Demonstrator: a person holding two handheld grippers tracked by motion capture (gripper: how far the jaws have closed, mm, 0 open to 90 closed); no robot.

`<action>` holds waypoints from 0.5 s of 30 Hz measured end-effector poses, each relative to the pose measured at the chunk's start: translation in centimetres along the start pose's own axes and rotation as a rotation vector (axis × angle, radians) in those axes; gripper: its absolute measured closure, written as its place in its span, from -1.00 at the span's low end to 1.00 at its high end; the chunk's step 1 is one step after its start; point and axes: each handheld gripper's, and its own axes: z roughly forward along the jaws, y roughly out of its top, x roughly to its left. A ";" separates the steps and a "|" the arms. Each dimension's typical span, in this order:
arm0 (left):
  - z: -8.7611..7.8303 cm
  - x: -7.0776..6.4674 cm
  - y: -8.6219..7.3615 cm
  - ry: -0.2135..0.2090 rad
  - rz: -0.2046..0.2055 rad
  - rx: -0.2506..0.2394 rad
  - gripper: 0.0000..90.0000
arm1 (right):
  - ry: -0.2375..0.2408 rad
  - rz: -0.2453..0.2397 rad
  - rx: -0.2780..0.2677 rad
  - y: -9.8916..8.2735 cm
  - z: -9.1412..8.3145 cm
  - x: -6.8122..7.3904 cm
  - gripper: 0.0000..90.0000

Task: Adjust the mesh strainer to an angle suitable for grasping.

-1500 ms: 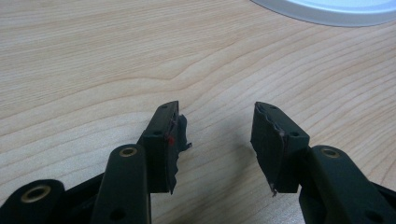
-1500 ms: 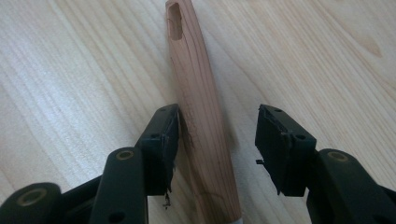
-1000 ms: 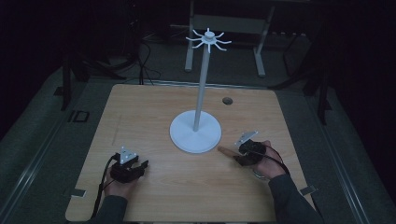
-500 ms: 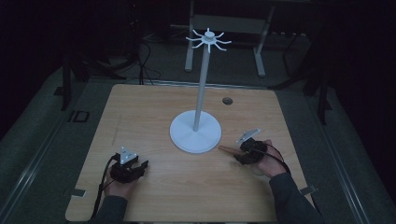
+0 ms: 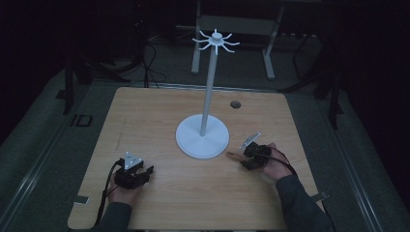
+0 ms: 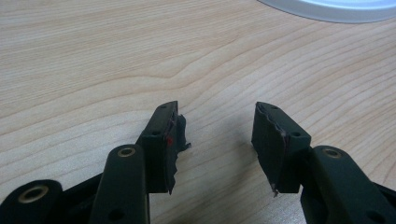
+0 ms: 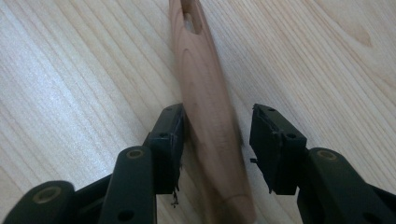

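High view: both tongs stay put, left tongs (image 6: 217, 140) wide, right tongs (image 7: 217, 147) wide around wooden handle (image 7: 208, 112).

**Dim overview, bright close-ups**

The high view is underexposed: the table (image 5: 159, 121) is lit faintly and the surroundings are lost in near-black. Both gripper views are evenly and brightly lit, with soft shadows cast beneath the jaws. The wooden piece (image 7: 205, 93) is rendered slightly blurred, and pale glare is seen on the grain.

Each hand-held gripper (image 5: 145, 172) is built in black, brass-ringed holes dotting its arms; dark, possibly grey, sleeves (image 5: 302, 203) are worn.
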 end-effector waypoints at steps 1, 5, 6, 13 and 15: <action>0.0 0.0 0.0 0.000 0.000 0.001 0.15 | 0.005 0.002 0.002 0.1 0.0 0.0 0.23; 0.0 0.0 0.0 0.000 0.001 0.002 0.15 | 0.056 0.041 0.017 0.2 0.1 -0.6 0.26; 0.0 0.0 0.0 0.000 0.001 0.003 0.15 | 0.078 0.064 0.022 0.3 0.2 -0.9 0.26; 0.0 0.0 0.0 -0.001 0.000 0.004 0.15 | 0.137 0.089 0.045 0.3 0.2 -1.2 0.27; 0.0 0.0 0.0 0.000 0.001 0.003 0.15 | 0.140 0.081 0.050 0.3 0.2 -1.1 0.24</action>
